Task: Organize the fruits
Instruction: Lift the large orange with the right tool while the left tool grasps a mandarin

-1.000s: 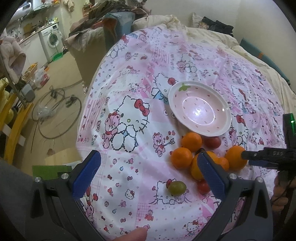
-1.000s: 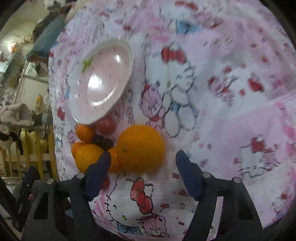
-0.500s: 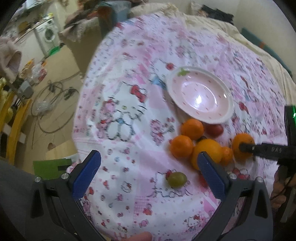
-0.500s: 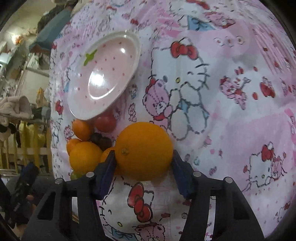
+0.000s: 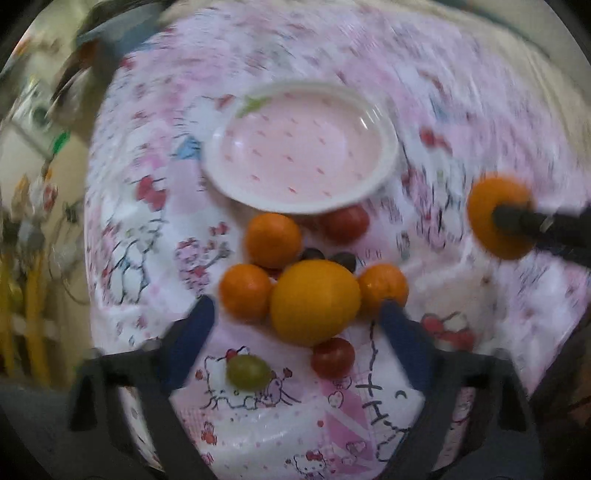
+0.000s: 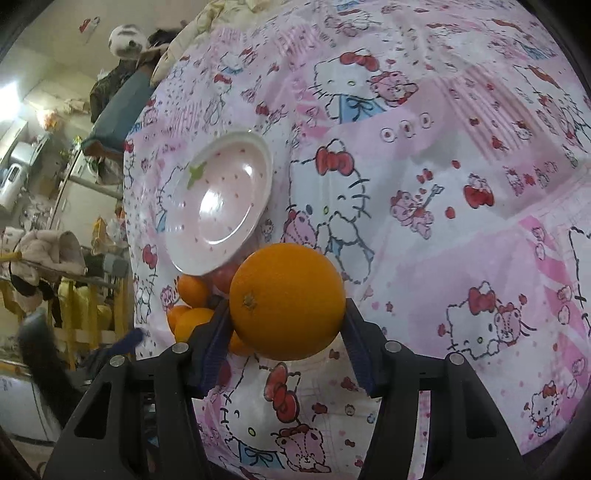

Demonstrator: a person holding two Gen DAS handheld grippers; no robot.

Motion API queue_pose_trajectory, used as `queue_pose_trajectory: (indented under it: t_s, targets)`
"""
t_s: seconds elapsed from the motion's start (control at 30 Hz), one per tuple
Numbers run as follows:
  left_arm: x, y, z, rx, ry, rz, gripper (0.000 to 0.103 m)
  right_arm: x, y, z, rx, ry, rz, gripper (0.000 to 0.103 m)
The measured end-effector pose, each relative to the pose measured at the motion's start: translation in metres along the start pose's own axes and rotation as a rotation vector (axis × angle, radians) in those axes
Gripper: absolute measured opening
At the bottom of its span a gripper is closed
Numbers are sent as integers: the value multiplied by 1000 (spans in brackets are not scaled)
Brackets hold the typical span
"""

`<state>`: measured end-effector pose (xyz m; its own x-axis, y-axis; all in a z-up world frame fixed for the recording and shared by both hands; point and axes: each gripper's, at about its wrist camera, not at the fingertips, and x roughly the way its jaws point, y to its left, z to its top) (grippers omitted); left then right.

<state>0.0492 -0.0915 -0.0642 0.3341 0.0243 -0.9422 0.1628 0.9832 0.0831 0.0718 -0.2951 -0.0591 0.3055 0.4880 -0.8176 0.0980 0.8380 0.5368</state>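
A pink plate (image 5: 303, 147) lies empty on the Hello Kitty cloth; it also shows in the right wrist view (image 6: 218, 203). Below it lies a pile of fruit: a big yellow-orange fruit (image 5: 314, 301), three small oranges (image 5: 273, 240), two red tomatoes (image 5: 345, 223), dark grapes (image 5: 341, 260) and a green grape (image 5: 248, 372). My left gripper (image 5: 295, 325) is open, its fingers on either side of the big fruit. My right gripper (image 6: 286, 321) is shut on a large orange (image 6: 288, 301), lifted above the cloth; this orange also shows in the left wrist view (image 5: 496, 216).
The cloth (image 6: 443, 184) covers a bed. Left of the bed lie the floor, a yellow rack (image 6: 88, 314), hanging clothes and appliances. Bedding and pillows are heaped at the far end (image 6: 221, 14).
My right gripper has closed on the large orange and lifted it up and away from the pile. My left gripper has moved in over the pile, towards the big fruit.
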Motion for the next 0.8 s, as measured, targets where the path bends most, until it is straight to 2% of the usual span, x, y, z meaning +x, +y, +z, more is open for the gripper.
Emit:
queue_pose_trajectory:
  t_s: [0.13, 0.2, 0.27, 0.3, 0.33, 0.5, 0.8]
  targets:
    - [18, -11, 5, 38, 76, 12, 77, -5, -7, 0, 22, -11, -2, 60]
    - [23, -11, 6, 37, 89, 12, 76, -6, -9, 1, 29, -13, -2, 60]
    - [24, -11, 6, 52, 79, 24, 70, -8, -8, 2, 31, -18, 6, 60]
    - [23, -12, 6, 68, 71, 30, 56, -8, -7, 3, 26, -20, 6, 60]
    - [22, -14, 6, 85, 67, -1, 51, -9, -6, 2, 23, -21, 5, 60]
    - [20, -14, 3, 100, 62, 3, 48, -9, 2, 2, 2, -22, 12, 60]
    - [-7, -5, 1, 43, 46, -74, 47, -18, 15, 2, -23, -41, 9, 60]
